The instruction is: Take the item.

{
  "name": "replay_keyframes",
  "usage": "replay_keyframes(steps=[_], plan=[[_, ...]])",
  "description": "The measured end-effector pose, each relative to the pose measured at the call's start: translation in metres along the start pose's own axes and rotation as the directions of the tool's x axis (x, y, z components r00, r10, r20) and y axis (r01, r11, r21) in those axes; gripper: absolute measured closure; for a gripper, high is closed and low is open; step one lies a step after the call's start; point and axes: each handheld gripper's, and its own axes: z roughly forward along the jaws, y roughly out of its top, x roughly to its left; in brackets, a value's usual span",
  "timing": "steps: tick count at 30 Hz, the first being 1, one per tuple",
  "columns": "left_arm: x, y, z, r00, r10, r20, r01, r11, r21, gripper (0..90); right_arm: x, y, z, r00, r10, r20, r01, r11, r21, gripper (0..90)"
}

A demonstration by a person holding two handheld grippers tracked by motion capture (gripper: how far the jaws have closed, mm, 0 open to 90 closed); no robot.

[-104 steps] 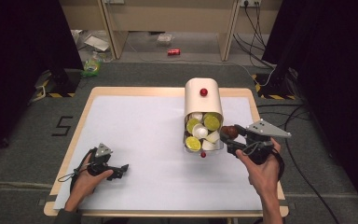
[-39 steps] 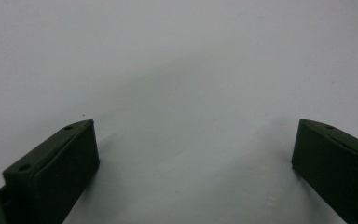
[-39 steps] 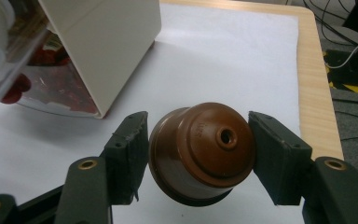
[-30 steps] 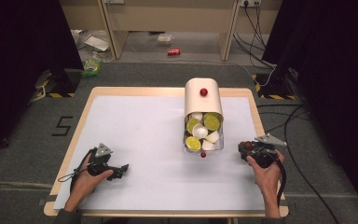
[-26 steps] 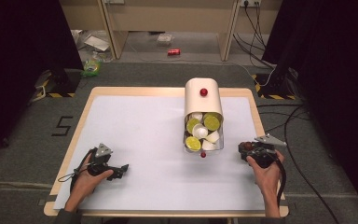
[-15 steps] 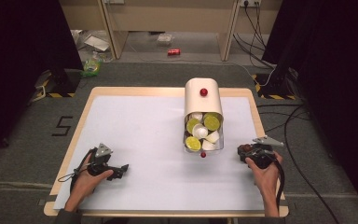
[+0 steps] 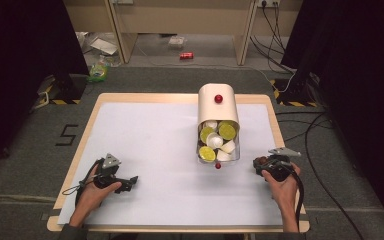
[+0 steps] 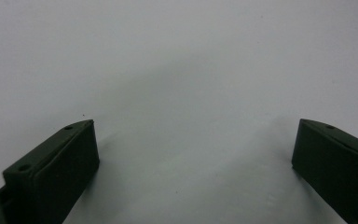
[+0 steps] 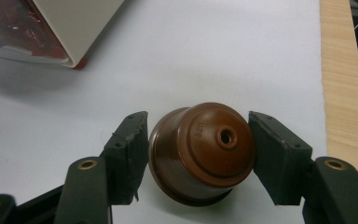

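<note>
My right gripper (image 7: 258, 163) rests low at the table's near right, shut on a brown coffee capsule (image 9: 200, 147) whose domed bottom faces the camera; both pads (image 9: 130, 140) press its sides. A cream dispenser (image 7: 217, 107) with a red knob lies mid-table, its mouth full of green and white capsules (image 7: 215, 142); its corner (image 9: 70, 23) appears at the upper left of the right gripper view. At the near left my left gripper (image 7: 130, 181) rests on the white table top (image 8: 182, 70), jaws wide open with nothing between them.
The table's wooden rim (image 9: 342, 93) runs close to the right of the held capsule. Cables (image 7: 325, 150) trail over the floor at the right. A red can (image 7: 186, 55) lies on the floor beyond the table.
The right gripper has drawn back from the dispenser's mouth toward the near right edge and sunk to the table, capsule still in its jaws. The left hand has stayed put.
</note>
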Motion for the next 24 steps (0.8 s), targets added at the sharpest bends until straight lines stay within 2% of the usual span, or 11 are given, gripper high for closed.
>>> replay_keyframes(steps=[8,17,22,24], plan=[[0.0000,-0.0001,0.0001,1.0000,0.000,0.000,0.000,1.0000,-0.001,0.0,0.0021,-0.0013,0.0037,0.9998,-0.021,-0.002,0.021,1.000,0.021,40.4],[-0.0001,-0.0001,0.0001,1.0000,0.000,0.000,0.000,1.0000,-0.001,0.0,0.0013,-0.0025,0.0046,0.9999,-0.015,0.001,0.015,0.999,0.030,40.3],[-0.0001,-0.0001,0.0001,1.0000,0.001,0.000,-0.001,1.0000,-0.001,0.0,0.0022,-0.0031,0.0063,0.9996,-0.029,0.000,0.029,0.999,0.039,40.4],[-0.0001,-0.0001,0.0001,1.0000,0.000,0.000,0.000,1.0000,-0.001,0.0,0.0022,-0.0033,0.0061,0.9993,-0.037,-0.006,0.037,0.999,0.037,44.7]])
